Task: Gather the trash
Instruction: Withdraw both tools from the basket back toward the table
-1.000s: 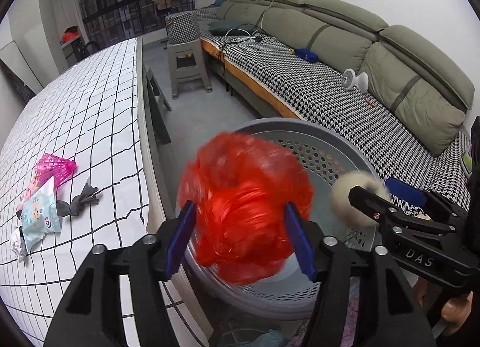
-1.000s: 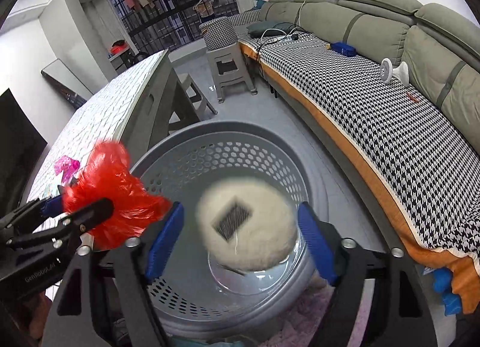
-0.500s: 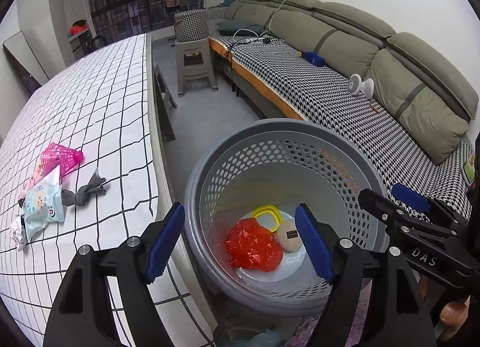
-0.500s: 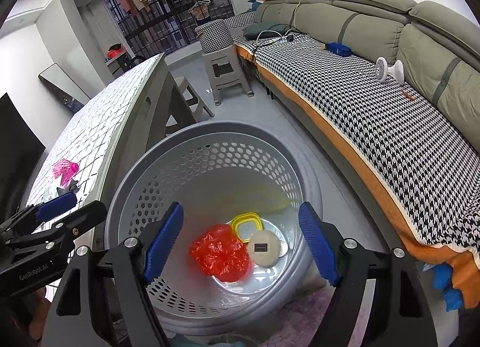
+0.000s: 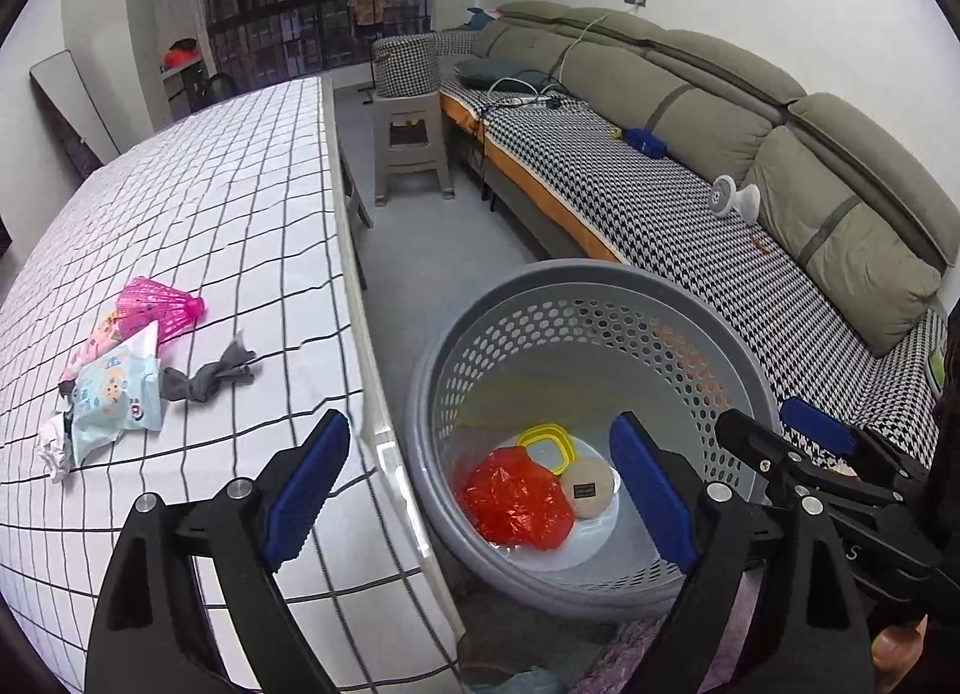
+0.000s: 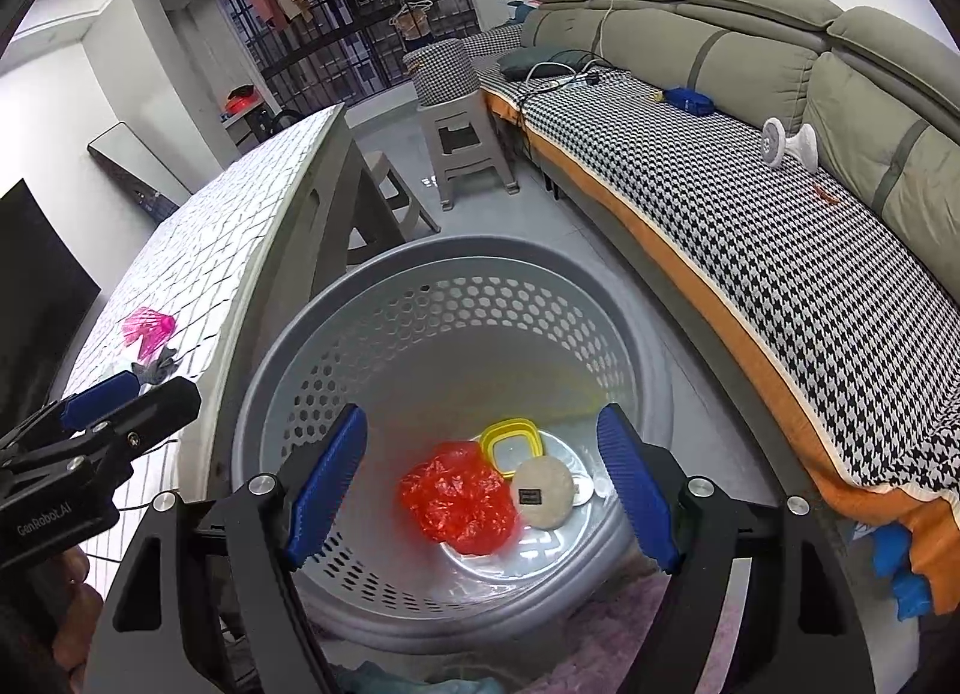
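Having dropped from both grippers, red bag (image 5: 516, 499) and round puff (image 5: 587, 488) now in basket (image 5: 576, 286); left fingers (image 5: 306, 481) opening, right fingers (image 6: 327, 478) wide, empty; table (image 5: 228, 202) trash next.

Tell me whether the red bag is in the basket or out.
In: the red bag lies on the basket floor beside a round pad.

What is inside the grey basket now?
In the grey basket lie a red plastic bag, a yellow square lid and a beige round pad. Anything under the bag is hidden.
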`<state>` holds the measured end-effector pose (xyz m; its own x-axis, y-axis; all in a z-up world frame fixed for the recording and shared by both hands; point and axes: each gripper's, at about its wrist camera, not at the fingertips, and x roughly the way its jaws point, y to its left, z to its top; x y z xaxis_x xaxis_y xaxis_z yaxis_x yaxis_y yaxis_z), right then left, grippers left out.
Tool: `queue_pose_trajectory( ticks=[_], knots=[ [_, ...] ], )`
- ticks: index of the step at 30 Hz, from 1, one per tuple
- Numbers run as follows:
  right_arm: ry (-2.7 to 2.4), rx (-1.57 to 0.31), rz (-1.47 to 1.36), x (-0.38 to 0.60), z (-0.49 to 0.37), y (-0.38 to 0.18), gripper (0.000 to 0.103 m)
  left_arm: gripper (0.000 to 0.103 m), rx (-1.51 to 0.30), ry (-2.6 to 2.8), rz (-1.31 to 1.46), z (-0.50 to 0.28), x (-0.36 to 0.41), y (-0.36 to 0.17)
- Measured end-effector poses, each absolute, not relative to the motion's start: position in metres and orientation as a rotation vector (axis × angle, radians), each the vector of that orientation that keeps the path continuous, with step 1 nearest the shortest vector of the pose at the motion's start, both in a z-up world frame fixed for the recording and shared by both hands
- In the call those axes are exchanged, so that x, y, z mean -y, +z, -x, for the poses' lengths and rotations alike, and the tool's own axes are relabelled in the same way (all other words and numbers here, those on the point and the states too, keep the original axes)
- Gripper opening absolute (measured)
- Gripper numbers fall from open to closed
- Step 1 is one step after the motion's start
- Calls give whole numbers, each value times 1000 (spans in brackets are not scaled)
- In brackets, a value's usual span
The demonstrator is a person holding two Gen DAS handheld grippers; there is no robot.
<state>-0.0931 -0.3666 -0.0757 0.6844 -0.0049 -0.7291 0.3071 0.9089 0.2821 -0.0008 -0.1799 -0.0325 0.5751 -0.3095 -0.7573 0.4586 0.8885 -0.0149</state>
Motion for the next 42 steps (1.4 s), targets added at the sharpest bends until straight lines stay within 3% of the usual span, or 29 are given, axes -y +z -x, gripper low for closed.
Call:
queue_pose_trajectory(
  ticks=[22, 42],
  knots=[
    [47, -753, -292, 261, 42, -36, 76, 89, -762, -190, -103, -12, 62, 0],
    [228, -830, -86, 150, -30, -37, 76, 89, -796, 43, 3, -30, -64, -17]
  ],
)
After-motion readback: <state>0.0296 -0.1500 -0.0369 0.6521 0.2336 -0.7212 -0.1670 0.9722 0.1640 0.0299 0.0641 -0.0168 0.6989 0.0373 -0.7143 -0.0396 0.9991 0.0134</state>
